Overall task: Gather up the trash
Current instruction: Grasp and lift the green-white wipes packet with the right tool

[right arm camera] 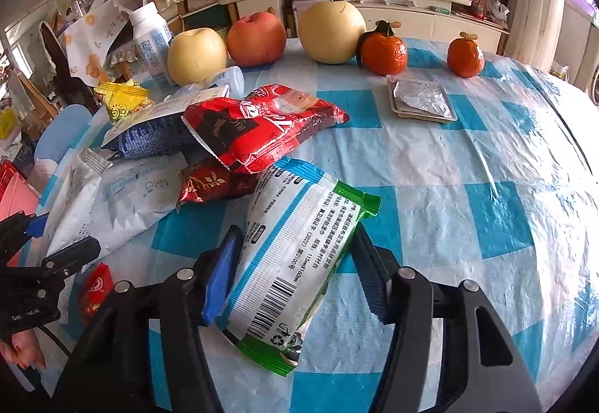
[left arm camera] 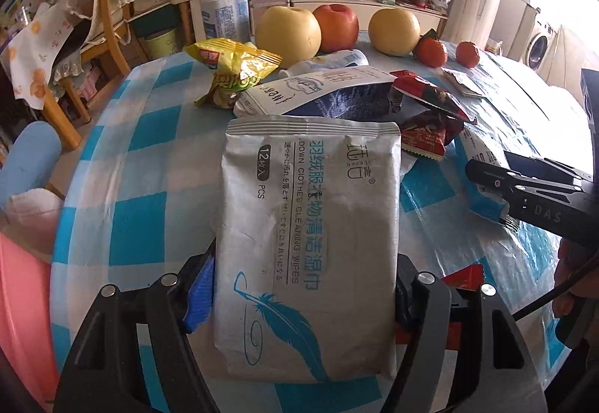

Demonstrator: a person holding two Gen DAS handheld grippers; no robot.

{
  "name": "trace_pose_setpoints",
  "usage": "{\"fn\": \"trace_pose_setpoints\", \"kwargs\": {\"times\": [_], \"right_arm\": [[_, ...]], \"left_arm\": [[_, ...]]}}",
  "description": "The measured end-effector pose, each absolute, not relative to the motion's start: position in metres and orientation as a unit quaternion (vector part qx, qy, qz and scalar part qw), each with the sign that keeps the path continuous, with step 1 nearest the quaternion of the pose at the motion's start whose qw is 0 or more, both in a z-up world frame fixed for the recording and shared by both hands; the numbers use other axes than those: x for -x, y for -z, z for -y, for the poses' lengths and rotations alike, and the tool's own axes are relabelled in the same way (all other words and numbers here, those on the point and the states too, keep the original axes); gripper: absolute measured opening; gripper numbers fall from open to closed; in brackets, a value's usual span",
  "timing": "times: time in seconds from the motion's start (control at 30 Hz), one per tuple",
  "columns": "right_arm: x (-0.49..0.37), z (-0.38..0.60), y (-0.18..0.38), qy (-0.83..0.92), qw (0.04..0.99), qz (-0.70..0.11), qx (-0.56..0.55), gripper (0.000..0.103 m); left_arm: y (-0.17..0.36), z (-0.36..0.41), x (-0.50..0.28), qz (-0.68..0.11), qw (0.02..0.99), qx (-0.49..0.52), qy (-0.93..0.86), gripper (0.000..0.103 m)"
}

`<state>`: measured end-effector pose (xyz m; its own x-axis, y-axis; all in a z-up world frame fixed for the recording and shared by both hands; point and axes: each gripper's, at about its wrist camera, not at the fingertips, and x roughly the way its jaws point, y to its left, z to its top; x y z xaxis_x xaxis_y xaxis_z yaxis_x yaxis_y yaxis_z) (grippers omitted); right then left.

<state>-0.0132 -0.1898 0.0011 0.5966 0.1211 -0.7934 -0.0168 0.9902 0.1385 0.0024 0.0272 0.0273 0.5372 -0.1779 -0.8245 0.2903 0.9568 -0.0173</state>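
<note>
Cluttered living room, round desk (right arm camera: 468, 158) under a blue-and-white checked plastic cloth.

Left gripper (left arm camera: 303, 304): blue pads on both long edges of the grey wipes pack (left arm camera: 307, 241), clamped across its width; pack rests flat on the cloth.

Right gripper (right arm camera: 295, 274): pinching the green-edged wipes packet (right arm camera: 295, 256), which sits skewed between the jaws.

Beyond: red snack wrappers (right arm camera: 269, 125), yellow wrapper (left arm camera: 234, 67), foil tray (right arm camera: 421, 98). Fruit (right arm camera: 333, 31) at the far edge is not trash.

Advice: lift both packs straight up, keep squeeze even, and avoid dragging neighbouring wrappers.
</note>
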Motion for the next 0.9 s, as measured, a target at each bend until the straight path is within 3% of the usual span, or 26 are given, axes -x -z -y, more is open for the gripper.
{"fn": "trace_pose_setpoints", "kwargs": {"times": [0.2,0.9], "right_arm": [[0.017,0.195,-0.001,-0.043,0.897,-0.435,-0.07,0.048],[0.044,0.197,-0.016,-0.11,0.907,-0.379,-0.149,0.042]], "left_arm": [[-0.033,-0.033,0.002,-0.451,0.882,-0.053,0.124,0.072],[-0.06,-0.085,0.012,-0.419,0.902,0.022,0.1,0.072]]}}
